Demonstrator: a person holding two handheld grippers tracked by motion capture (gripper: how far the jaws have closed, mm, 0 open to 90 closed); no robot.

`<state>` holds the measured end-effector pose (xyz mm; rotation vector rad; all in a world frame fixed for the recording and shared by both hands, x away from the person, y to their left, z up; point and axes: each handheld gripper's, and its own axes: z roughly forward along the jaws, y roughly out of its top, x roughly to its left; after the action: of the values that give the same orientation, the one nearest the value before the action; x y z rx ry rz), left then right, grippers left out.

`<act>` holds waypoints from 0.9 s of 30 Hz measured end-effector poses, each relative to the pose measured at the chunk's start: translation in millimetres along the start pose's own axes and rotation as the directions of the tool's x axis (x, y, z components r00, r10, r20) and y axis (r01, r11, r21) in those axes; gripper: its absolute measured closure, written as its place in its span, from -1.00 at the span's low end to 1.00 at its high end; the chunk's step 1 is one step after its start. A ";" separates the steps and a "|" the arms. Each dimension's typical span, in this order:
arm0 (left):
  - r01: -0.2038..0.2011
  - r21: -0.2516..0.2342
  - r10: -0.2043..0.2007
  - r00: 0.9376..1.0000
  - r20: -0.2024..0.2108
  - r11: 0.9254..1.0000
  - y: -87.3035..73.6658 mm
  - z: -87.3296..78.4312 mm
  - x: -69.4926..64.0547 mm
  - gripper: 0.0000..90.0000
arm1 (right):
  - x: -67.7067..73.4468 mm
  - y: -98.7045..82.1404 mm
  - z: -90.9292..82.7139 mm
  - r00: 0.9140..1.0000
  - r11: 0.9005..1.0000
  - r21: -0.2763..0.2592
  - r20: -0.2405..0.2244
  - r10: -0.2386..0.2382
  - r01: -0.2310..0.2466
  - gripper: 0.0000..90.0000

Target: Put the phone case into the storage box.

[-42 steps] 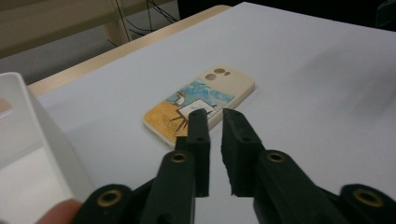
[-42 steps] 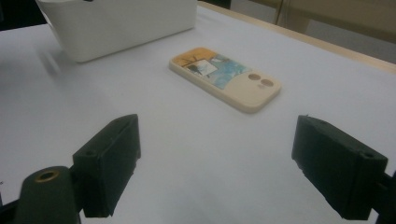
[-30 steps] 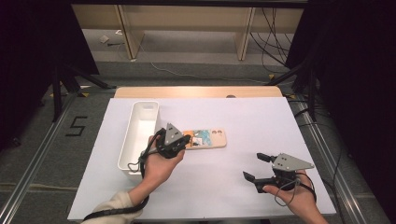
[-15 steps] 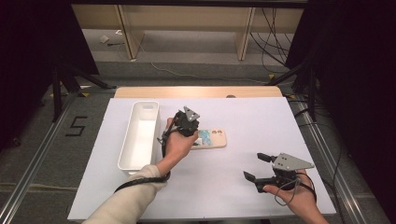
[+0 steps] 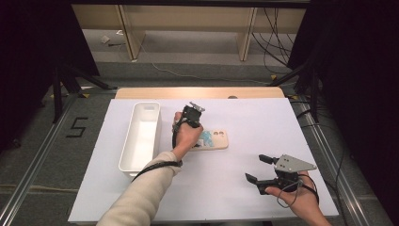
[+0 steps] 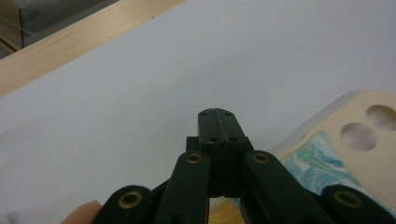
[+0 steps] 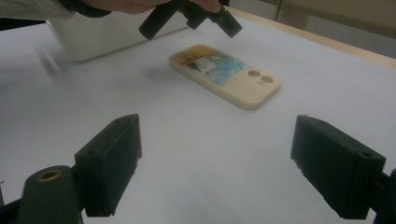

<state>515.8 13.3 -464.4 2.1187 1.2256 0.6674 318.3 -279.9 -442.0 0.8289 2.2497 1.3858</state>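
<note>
L gripper (image 5: 194,109) closed, above phone case (image 5: 214,139) — R gripper (image 5: 260,168) wide.

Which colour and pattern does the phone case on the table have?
The phone case is cream-beige, with a blue-green wave-like picture on its back; the right gripper view shows it best.

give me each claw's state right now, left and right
Left claw: closed, jaws pressed together with nothing between them, beside the phone case.
Right claw: open, holding nothing, above the white table.
</note>
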 end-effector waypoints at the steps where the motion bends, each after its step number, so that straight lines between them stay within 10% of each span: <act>1: 0.000 0.008 0.000 1.000 -0.004 1.000 -1.3 1.7 0.9 1.00 | 0.1 0.1 0.0 1.000 1.000 0.000 0.000 0.000 0.000 -0.61; 13: 0.038 0.083 -0.036 0.999 -0.029 0.996 -9.1 15.3 3.0 1.00 | 0.3 0.1 -0.1 1.000 1.000 0.006 0.003 -0.002 0.002 -0.61; 27: -0.021 0.145 0.029 0.998 -0.051 0.989 -13.1 7.9 -3.8 1.00 | -0.8 -0.3 -1.2 1.000 1.000 0.004 0.003 0.001 -0.001 -0.59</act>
<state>511.8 13.2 -479.6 2.2511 1.3132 0.6676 318.1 -281.3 -441.7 0.8333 2.2506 1.3805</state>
